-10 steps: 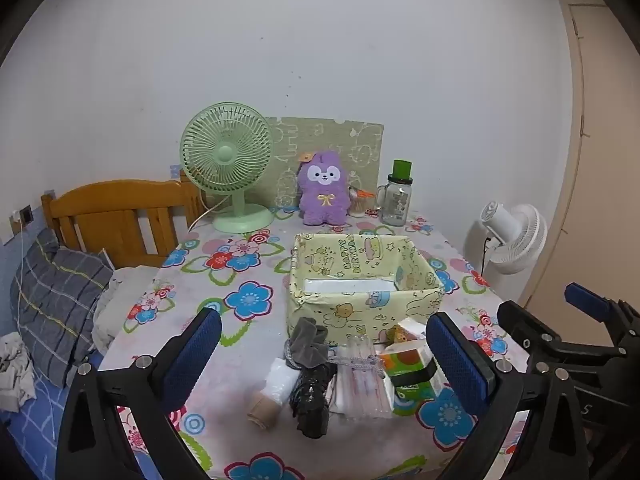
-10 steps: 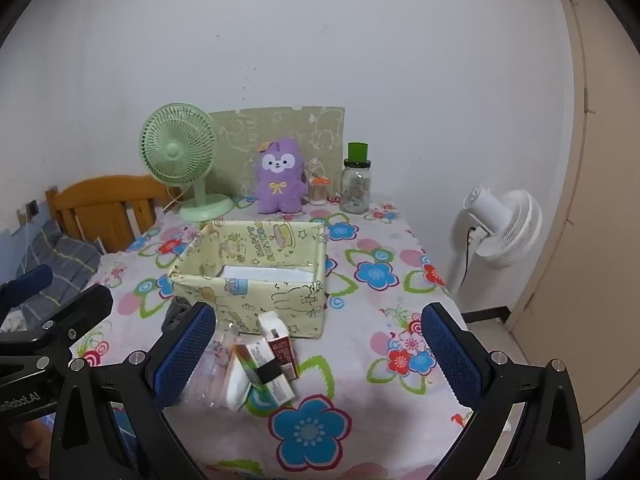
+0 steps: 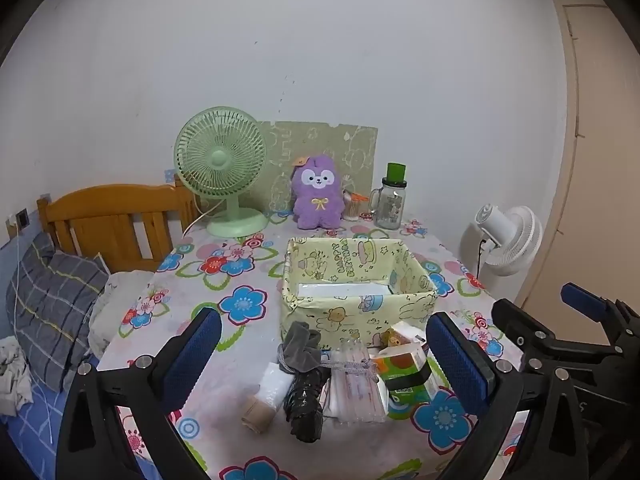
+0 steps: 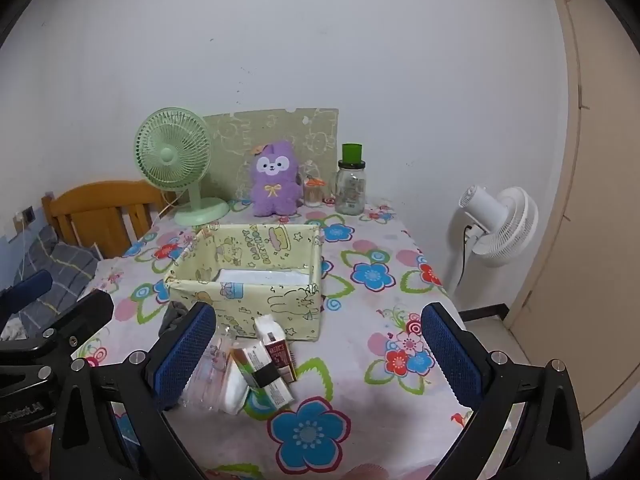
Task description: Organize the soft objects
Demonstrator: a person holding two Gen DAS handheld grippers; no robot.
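The left gripper's finger [image 4: 182,356] hides part of the grey cloth [image 4: 173,320]; box [image 4: 276,350] print is too small to read.

The yellow cartoon-print box [image 4: 256,280] sits open-topped near the middle of the flowered desk [image 4: 372,360]; just in front of it lies a heap of small packets and cartons [image 4: 256,364]; a grey cloth [image 4: 174,318] peeks out at its front-left corner; behind it stand a green fan [image 4: 174,160], a purple plush toy [image 4: 275,180] and a glass jar [image 4: 351,188]; the right gripper [image 4: 318,354] hangs before the box, jaws spread wide with nothing between them; the left gripper [image 4: 48,320] shows left of the box.
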